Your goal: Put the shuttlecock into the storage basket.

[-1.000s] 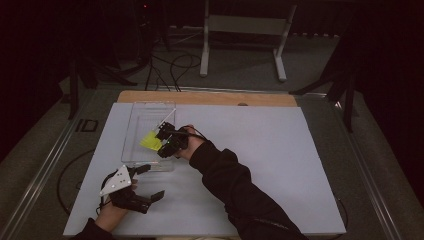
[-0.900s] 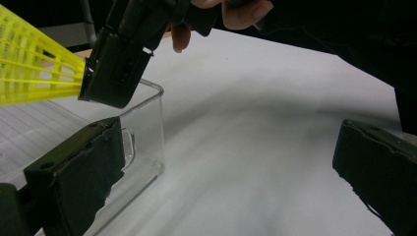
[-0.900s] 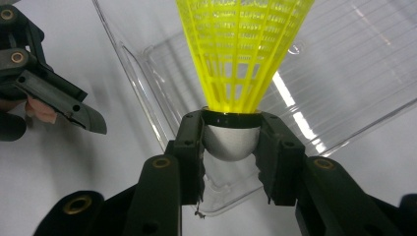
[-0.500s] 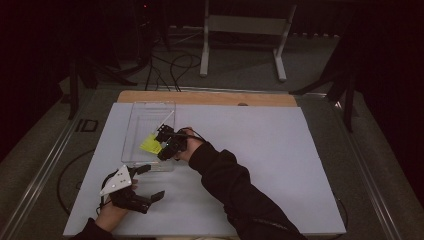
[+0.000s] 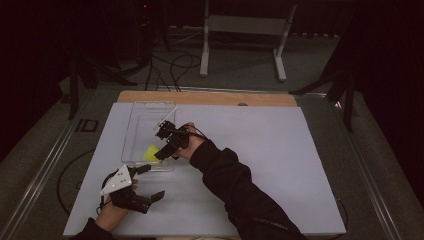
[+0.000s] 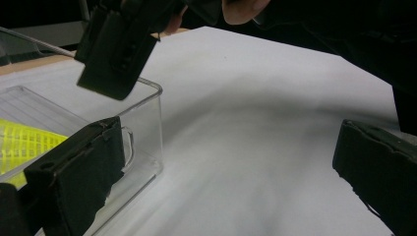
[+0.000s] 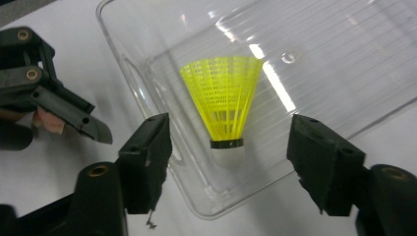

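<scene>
Near the counter's left edge, the right tool (image 5: pixel 161 148) has lifted wide-jawed off the yellow shuttlecock (image 7: pixel 223 107), now released in the clear tray (image 7: pixel 344 64); the left tool (image 5: pixel 145 182) idles wide.

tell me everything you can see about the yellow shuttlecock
The yellow shuttlecock has a netted plastic-looking skirt that flares wide, a thin black band and a white rounded cork-like tip. It lies inside the clear plastic tray, near one end wall, on the ribbed bottom, tip toward that wall. The right gripper hovers above with open jaws either side of the tip, not touching it. Nothing else in the tray touches it.
</scene>
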Action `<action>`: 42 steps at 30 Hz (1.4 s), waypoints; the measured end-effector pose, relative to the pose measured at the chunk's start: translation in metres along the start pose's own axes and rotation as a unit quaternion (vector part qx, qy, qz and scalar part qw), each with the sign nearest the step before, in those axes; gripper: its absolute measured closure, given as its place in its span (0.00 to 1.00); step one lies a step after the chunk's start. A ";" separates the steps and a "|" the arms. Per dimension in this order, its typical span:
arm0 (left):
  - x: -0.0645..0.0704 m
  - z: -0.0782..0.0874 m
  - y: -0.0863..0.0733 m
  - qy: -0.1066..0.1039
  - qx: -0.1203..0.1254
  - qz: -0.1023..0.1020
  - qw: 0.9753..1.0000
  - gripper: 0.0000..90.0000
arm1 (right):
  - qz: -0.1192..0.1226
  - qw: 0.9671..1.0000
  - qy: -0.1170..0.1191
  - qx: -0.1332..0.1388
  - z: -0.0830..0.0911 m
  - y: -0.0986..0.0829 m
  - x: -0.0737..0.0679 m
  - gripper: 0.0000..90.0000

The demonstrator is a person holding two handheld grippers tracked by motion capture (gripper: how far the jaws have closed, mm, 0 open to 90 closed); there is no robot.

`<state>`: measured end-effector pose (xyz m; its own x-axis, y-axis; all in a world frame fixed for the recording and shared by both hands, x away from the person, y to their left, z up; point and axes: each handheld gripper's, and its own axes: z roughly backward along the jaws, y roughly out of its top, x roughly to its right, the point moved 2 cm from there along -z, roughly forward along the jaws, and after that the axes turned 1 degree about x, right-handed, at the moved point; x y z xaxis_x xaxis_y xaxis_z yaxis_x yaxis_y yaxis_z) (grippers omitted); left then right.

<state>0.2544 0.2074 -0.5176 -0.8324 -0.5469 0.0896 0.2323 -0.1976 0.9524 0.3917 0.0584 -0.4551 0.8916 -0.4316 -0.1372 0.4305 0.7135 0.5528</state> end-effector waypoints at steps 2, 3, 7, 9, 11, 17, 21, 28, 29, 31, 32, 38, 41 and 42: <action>0.000 0.000 0.000 0.000 0.000 0.000 1.000 0.00 | 0.002 1.000 -0.006 0.002 0.002 0.000 0.000 0.29; 0.000 0.000 0.000 0.000 0.001 0.000 1.000 0.00 | 0.002 1.000 -0.007 0.004 0.003 0.000 0.001 0.26; 0.000 0.000 0.000 0.000 0.001 0.001 1.000 0.00 | 0.010 1.000 -0.015 0.010 0.008 0.001 0.000 0.19; 0.000 0.000 0.000 0.000 0.000 0.001 1.000 0.00 | 0.011 1.000 -0.016 0.015 0.011 0.002 -0.001 0.16; 0.000 0.000 0.000 0.001 0.000 0.001 1.000 0.00 | 0.011 1.000 -0.014 0.016 0.013 0.002 -0.001 0.13; 0.000 0.000 0.000 0.001 0.000 0.000 1.000 0.00 | 0.026 0.999 -0.002 0.027 0.019 -0.001 -0.003 0.09; 0.000 0.000 0.000 0.001 0.000 0.000 1.000 0.00 | 0.032 0.999 -0.005 0.035 0.023 -0.002 -0.001 0.09; 0.000 -0.001 0.000 0.001 0.000 0.000 1.000 0.00 | 0.047 0.998 -0.010 0.039 0.033 -0.005 0.000 0.09; 0.000 -0.001 0.000 0.001 0.000 0.000 1.000 0.00 | 0.048 0.998 -0.013 0.039 0.034 -0.006 0.000 0.09; 0.000 -0.001 0.000 0.001 0.000 -0.001 1.000 0.00 | 0.049 0.998 -0.015 0.039 0.035 -0.007 0.001 0.09; 0.000 -0.001 0.000 0.001 0.000 -0.001 1.000 0.00 | 0.050 0.998 -0.016 0.039 0.036 -0.008 0.001 0.09; 0.000 -0.002 0.000 0.002 -0.001 0.000 1.000 0.00 | 0.049 0.998 -0.017 0.042 0.043 -0.013 0.005 0.09; 0.000 -0.002 0.000 0.002 -0.001 0.001 1.000 0.00 | 0.050 0.998 -0.013 0.040 0.045 -0.015 0.006 0.09; 0.000 -0.002 0.000 0.002 -0.001 0.001 1.000 0.00 | 0.048 0.998 -0.014 0.039 0.046 -0.017 0.006 0.09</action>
<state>0.2555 0.2061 -0.5182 -0.8298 -0.5506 0.0903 0.2345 -0.1974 0.9519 0.3831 0.0187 -0.4274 0.9237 -0.3787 -0.0583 0.3295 0.7073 0.6254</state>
